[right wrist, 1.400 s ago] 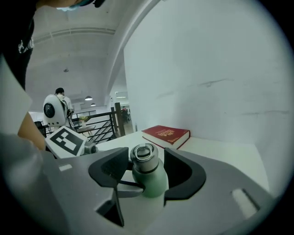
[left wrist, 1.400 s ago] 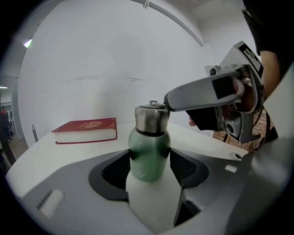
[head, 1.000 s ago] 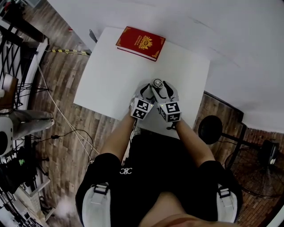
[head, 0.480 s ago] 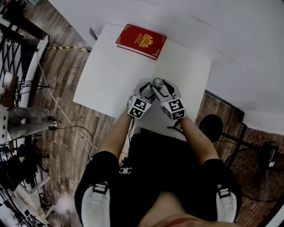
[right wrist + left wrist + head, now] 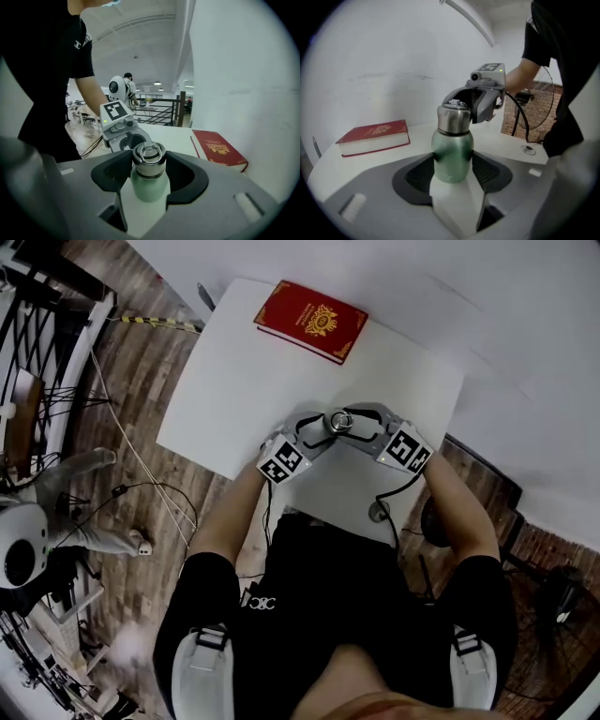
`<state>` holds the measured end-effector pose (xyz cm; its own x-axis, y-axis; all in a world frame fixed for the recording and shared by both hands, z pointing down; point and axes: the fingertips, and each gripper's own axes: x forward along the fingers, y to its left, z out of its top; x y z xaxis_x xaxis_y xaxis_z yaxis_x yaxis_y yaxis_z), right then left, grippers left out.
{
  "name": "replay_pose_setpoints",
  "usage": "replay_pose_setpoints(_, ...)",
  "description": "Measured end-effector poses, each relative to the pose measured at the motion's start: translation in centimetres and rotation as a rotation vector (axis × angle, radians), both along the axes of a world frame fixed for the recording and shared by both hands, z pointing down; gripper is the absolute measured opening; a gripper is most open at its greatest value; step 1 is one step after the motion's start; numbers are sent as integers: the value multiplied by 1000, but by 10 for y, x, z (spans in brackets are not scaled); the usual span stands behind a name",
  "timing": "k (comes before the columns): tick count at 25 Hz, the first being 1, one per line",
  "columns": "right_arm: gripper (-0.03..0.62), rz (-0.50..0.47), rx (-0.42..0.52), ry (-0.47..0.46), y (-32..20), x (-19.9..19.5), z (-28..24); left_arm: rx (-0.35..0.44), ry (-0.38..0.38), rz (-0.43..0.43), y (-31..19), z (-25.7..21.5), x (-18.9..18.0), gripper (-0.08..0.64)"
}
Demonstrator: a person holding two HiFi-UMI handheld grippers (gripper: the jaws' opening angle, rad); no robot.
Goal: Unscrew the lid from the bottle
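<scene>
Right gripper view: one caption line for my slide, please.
Right gripper clamps the steel lid of the green bottle, red book behind.

Quick count from where I'm standing: one white table (image 5: 234,390), one green bottle (image 5: 451,157) with one steel lid (image 5: 453,118), one red book (image 5: 311,320) at 12 o'clock from it, two grippers, left gripper (image 5: 452,171) and right gripper (image 5: 149,174), and one person (image 5: 337,615) holding both.

The bottle (image 5: 451,157) has a pale green body and a silvery steel lid (image 5: 148,159). The book (image 5: 311,320) is red with a gold emblem. The desk (image 5: 244,381) is white; the floor (image 5: 141,362) is brown wood planks.
</scene>
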<state>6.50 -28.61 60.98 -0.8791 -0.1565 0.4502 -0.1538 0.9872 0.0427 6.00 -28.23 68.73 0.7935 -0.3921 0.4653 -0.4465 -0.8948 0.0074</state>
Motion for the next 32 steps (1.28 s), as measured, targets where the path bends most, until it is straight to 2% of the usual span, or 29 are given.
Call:
replay_pose_setpoints(5, 229, -261, -12, 86, 3, -2, 1, 17, -60, 84, 2, 2, -6, 290)
replay_pose_setpoints(7, 230, -333, -33, 90, 4, -5, -1, 11, -75, 97, 4, 1, -9, 285)
replay_pose_setpoints(10, 230, -364, -55, 85, 1, -6, -2, 12, -75, 96, 2, 0, -9, 281)
replay_pose_setpoints(12, 230, -336, -56, 85, 0, -7, -1, 10, -71, 87, 1, 2, -9, 281)
replay_pose_setpoints(17, 238, -167, -44, 39, -1, -4, -6, 14, -71, 55, 1, 4, -10, 279)
replay_pose_setpoints(21, 242, 14, -21, -28, 0, 4, -23, -4, -29, 9, 6, 6, -9, 265)
replay_pose_setpoints(28, 242, 449, 16, -181, 9, 11, -35, -7, 2, -86, 11, 5, -14, 239)
replay_pose_setpoints(32, 242, 700, 1, -206, 5, 13, -20, -2, -15, -115, 12, 9, -14, 199)
